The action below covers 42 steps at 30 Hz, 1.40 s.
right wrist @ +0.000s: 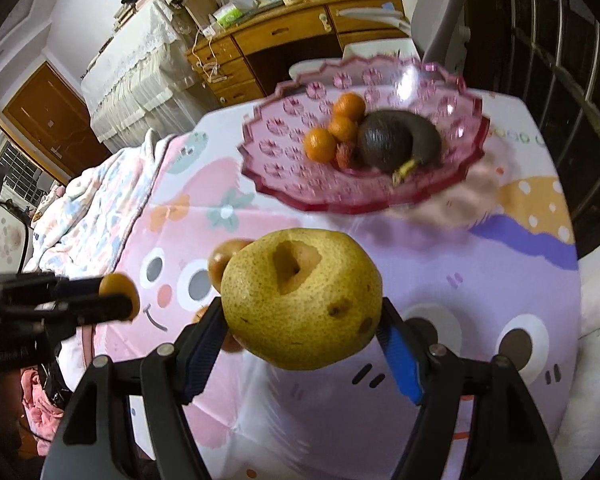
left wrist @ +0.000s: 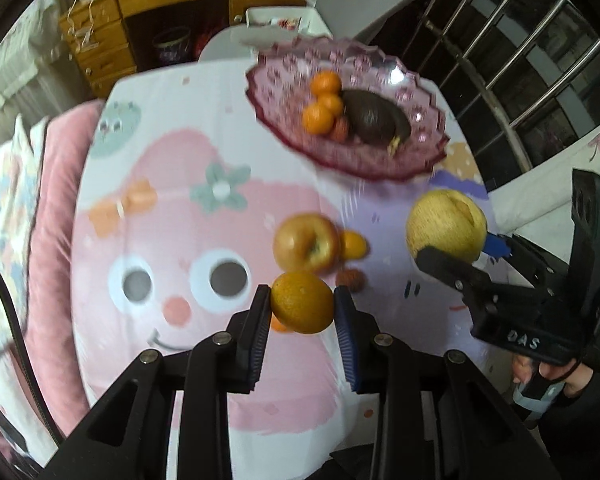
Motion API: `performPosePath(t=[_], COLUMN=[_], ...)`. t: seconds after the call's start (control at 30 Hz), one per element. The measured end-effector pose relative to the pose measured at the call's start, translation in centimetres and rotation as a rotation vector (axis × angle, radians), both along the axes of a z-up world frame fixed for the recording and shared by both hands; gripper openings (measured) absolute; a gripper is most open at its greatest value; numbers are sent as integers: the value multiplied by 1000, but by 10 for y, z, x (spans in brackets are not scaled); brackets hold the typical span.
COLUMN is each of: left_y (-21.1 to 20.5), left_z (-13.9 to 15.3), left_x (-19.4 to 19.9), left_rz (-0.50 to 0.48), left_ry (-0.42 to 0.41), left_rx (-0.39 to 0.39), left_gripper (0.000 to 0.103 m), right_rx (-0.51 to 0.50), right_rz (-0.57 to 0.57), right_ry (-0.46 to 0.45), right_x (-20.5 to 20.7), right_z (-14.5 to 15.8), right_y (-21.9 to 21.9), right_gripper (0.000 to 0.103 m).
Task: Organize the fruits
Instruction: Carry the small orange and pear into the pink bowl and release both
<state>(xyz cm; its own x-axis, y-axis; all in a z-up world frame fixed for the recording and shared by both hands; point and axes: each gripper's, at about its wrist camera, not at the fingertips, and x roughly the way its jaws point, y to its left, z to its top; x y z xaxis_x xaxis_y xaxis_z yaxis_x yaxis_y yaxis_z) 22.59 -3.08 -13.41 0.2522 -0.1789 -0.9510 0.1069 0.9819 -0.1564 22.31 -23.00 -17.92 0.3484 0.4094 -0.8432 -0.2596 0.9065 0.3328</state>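
The tabletop (right wrist: 480, 420), covered by a cartoon-print cloth in pink and lilac, spreads beneath both pairs of fingers. Far ahead of the fingers sits the pink plastic fruit dish (right wrist: 284, 184), holding three small oranges (right wrist: 320, 145), a reddish lychee (right wrist: 345, 155) and a blackened banana (right wrist: 396, 142) touching one another.

The right gripper (right wrist: 302, 322) pinches a big yellow pear (right wrist: 302, 300) between its blue-padded fingers (right wrist: 398, 354), lifted clear of the cloth. In the left view that pear (left wrist: 446, 226) hangs ahead and to the right of the left fingers.

The left gripper (left wrist: 302, 304) pinches an orange (left wrist: 302, 302) between its fingers (left wrist: 260, 320), also raised. Just beyond it on the cloth lie an apple (left wrist: 306, 242), with a small orange (left wrist: 354, 245) touching its right side, and a lychee (left wrist: 350, 280) close to the right fingertip.
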Motion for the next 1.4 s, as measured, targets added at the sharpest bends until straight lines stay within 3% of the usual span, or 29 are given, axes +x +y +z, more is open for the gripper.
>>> performPosePath(t=[0.27,0.53,0.93,1.4], left_y=[2,-5,-17,-34], left_z=[34,45,-4,-51], left_x=[40,96,152,179], left_rz=[-87,-131,-173,-215], left_ry=[-85,-134,-74,12], left_rx=[1,-28,-70,-58], left_gripper=[30,30,30,30], right_rx=[10,-1,-11,-26], right_rz=[-50,-103,-178,-187], right_ry=[-70,-97,-28,41], right_x=[12,33,71,92], right_z=[29,36,0,-26], right_y=[3,4,2,5], right_gripper=[74,74,74,74])
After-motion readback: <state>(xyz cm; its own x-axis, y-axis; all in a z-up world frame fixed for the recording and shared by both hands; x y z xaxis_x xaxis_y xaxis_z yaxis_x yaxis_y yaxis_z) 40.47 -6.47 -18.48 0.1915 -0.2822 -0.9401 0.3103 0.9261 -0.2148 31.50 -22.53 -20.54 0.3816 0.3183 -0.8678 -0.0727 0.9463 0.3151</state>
